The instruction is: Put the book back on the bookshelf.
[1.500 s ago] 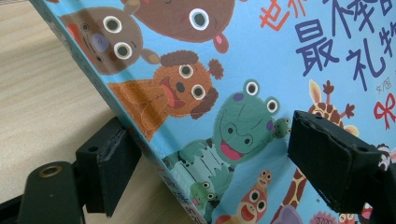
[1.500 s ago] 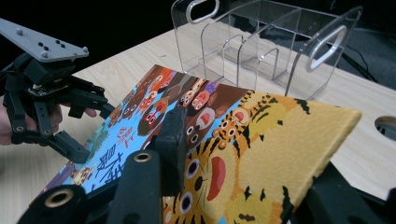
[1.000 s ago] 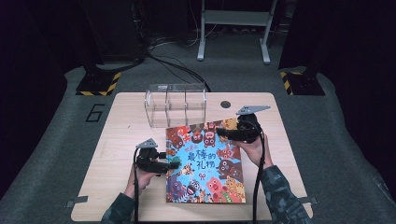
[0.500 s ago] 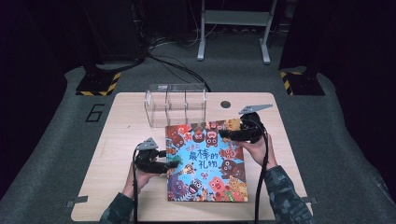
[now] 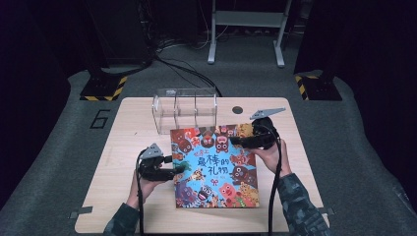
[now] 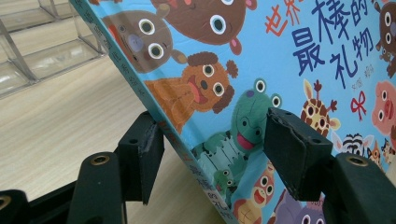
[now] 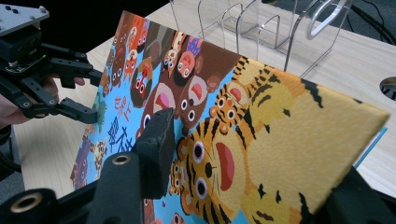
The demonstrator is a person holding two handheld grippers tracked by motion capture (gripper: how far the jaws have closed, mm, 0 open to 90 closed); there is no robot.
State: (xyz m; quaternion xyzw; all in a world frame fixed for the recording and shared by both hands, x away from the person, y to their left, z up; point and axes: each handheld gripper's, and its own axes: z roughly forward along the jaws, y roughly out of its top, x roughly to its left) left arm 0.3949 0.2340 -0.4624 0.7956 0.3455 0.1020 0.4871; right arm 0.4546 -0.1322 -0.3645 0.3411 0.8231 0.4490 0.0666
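Glossy picture book [image 5: 215, 167], clear plastic rack [image 5: 185, 109] – seemingly acrylic, matt wood-grain table [image 5: 123, 147]

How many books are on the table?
1: the picture book lies near the table's middle, in front of the clear rack, with the left tongs at its left edge and the right tongs at its far right corner.

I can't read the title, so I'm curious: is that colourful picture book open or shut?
Shut. The picture book lies on the wooden table with its whole front cover facing up and no inside pages spread.
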